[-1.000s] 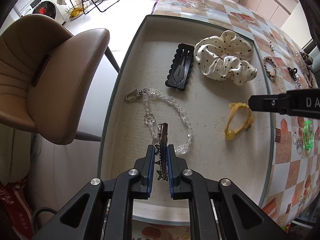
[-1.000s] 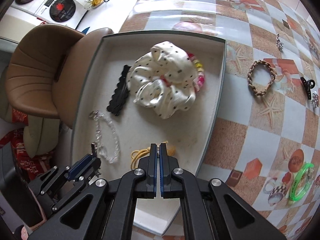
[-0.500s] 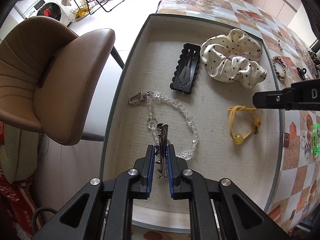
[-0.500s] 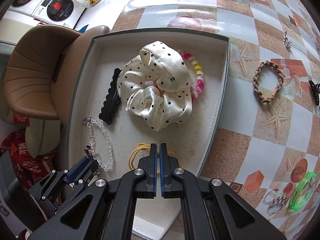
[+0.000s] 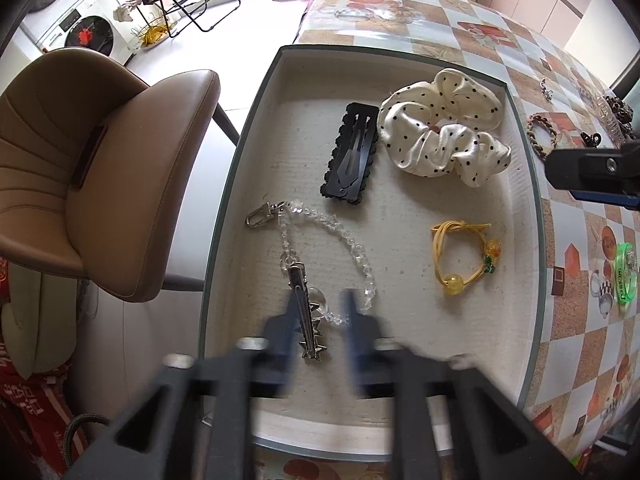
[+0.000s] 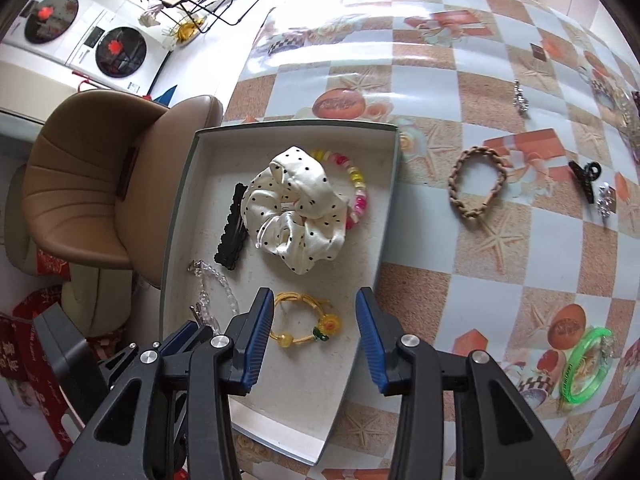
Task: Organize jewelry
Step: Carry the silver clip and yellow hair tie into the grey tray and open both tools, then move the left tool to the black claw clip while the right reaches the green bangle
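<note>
A grey-rimmed tray [image 5: 224,216] [image 6: 176,216] holds a dotted cream scrunchie [image 5: 440,136] [image 6: 296,208], a black snap clip [image 5: 352,152] [image 6: 234,228], a clear bead chain [image 5: 320,224] [image 6: 212,284], a yellow hair tie [image 5: 464,256] [image 6: 308,320] and a pink and yellow bead bracelet [image 6: 356,188]. My left gripper [image 5: 320,312] is open and blurred; a silver star hair clip [image 5: 306,312] lies on the chain, against its left finger. My right gripper [image 6: 316,332] is open above the yellow hair tie.
On the checkered tablecloth to the right of the tray lie a braided tan bracelet [image 6: 476,184], a black claw clip [image 6: 584,180], a green bangle [image 6: 584,364] and small silver pieces [image 6: 520,98]. A brown chair [image 5: 92,168] stands left of the tray.
My left gripper has opened and let go of the silver hair clip, which now lies in the tray. My right gripper has opened too and pulled back higher.
</note>
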{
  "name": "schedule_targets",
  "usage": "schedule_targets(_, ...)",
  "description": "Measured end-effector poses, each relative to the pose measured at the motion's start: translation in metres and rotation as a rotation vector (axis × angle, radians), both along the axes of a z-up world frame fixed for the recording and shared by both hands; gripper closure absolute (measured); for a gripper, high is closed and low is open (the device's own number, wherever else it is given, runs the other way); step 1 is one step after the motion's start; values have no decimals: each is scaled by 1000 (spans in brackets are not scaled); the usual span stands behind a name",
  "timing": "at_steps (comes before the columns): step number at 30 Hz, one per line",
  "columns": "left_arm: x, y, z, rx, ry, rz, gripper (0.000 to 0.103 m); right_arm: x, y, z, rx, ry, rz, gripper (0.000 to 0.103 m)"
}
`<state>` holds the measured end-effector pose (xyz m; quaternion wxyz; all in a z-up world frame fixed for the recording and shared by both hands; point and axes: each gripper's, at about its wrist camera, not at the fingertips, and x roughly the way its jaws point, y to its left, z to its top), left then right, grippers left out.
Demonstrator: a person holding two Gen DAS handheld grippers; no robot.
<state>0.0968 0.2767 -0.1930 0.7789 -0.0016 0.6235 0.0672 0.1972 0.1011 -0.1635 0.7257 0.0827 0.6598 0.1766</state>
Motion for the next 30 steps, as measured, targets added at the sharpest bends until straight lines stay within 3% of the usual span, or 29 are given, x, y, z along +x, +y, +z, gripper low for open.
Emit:
schedule_targets(1,0,-1,3,16,-15,10,0,-1,-4,2,-3,-2,-6,57)
schedule_targets(3,-1,-4,12,43,-57,5,0,-5,-10,5,-1,-3,-16,57)
schedule_targets(10,0,-8,16,39,-41,5,0,-19,-25,11,0,6,-38,56)
schedule_targets(12,-1,-8,20,36,-37,1,0,-23,-26,13,6,11,-38,45)
schedule_targets(14,-3,-9,23,33,-30,-6,0,-28,-28,16,17,9,-39,29)
schedule_targets(16,-5,-11,26,34,-23,-16,0,-33,-30,21,25,9,-39,22)
schedule_targets(22,-9,-22,40,28,-9,-55,0,-50,-44,35,22,-2,-46,21)
schedule_targets(24,-8,-28,44,25,-9,-70,0,-56,-52,40,17,-9,-58,17)
schedule_targets(25,-8,-31,47,24,-10,-81,0,-59,-57,44,16,-15,-66,9)
schedule_targets(27,-7,-39,52,25,-13,-105,0,-66,-66,50,10,-29,-80,1)
schedule_targets(30,-4,-52,58,24,-14,-145,0,-73,-78,62,-7,-59,-95,0)
